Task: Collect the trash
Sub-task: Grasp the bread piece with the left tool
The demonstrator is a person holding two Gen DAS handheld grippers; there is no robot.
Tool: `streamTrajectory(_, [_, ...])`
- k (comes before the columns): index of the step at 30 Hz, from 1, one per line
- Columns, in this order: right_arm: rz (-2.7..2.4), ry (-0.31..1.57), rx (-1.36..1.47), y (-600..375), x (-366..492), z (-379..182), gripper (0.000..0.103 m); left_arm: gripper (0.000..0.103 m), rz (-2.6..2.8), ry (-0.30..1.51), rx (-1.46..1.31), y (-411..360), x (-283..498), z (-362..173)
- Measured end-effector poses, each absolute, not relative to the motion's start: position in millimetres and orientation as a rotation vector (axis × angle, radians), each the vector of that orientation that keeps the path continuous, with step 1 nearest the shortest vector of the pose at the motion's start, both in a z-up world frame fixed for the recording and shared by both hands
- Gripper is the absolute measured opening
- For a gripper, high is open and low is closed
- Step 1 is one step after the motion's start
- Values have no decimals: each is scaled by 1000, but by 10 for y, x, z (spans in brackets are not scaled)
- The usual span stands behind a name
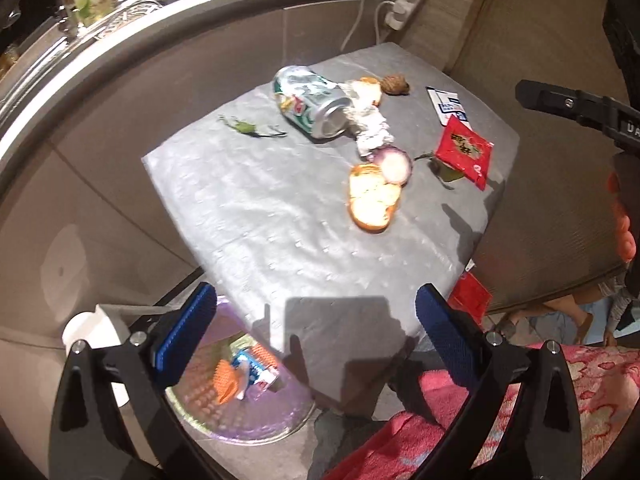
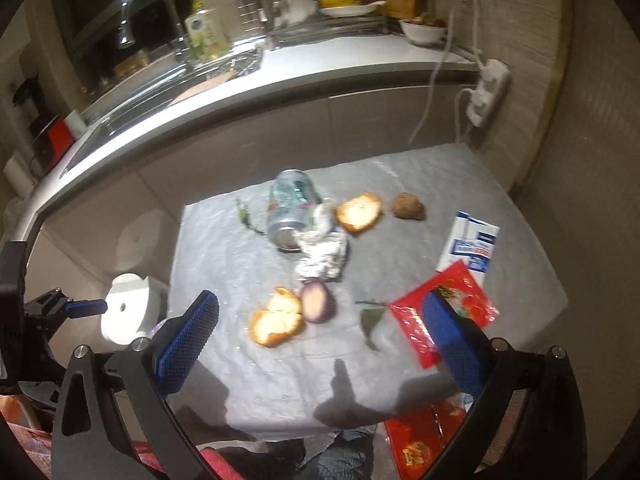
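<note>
Two handheld grippers hover over a grey cloth-covered table (image 2: 280, 380) strewn with kitchen trash, beside a steel sink counter (image 2: 280, 76). The left gripper (image 1: 316, 340) stands wide with nothing between its blue pads, above the table's near edge and a purple-tinted round bin (image 1: 248, 420) on the floor, which already holds an orange scrap and a blue-and-white packet. The right gripper (image 2: 320, 340) is likewise spread wide and empty, its right pad hanging in front of a red snack wrapper (image 2: 416, 320) whose yellow print is too small to read.

On the cloth, a green-and-silver drinks can (image 1: 312, 102) lies on its side, its label blurred beyond reading, with crumpled foil (image 1: 372, 132) at its mouth. A bread slice (image 1: 372, 198) lies touching a cut half of red onion (image 1: 394, 164); a second piece of bread (image 2: 358, 212) and a brown lump (image 2: 408, 206) sit near the far edge. A white-and-blue sachet (image 2: 472, 246) with illegible lettering lies just behind the red wrapper, and a wilted green leaf (image 2: 370, 322) lies beside it. Another stem of greenery (image 1: 248, 128) lies left of the can.

More red packaging (image 2: 416, 444) sits below the table's near corner. A white power strip (image 2: 486, 92) hangs at the wall, and a white paper roll (image 2: 126, 312) stands left of the table.
</note>
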State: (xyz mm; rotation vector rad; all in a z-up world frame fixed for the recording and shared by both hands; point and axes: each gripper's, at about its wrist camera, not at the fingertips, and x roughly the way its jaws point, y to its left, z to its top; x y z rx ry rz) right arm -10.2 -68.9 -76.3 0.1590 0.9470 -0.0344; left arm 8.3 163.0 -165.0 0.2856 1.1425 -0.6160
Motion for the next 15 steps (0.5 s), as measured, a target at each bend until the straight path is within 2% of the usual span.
streamTrajectory(10, [-140,971,189,-1446,-239,-746,101,95,-719,1188,394,558,375,-2299])
streamTrajectory(13, [-153,980,182,-1578,-223,-767,101,90,-719,1206,423,407,431,-2448])
streamTrajectory(15, [-157,986,186,-1660,-208,-792,101,75,-715,1222,444,338,461,-2533])
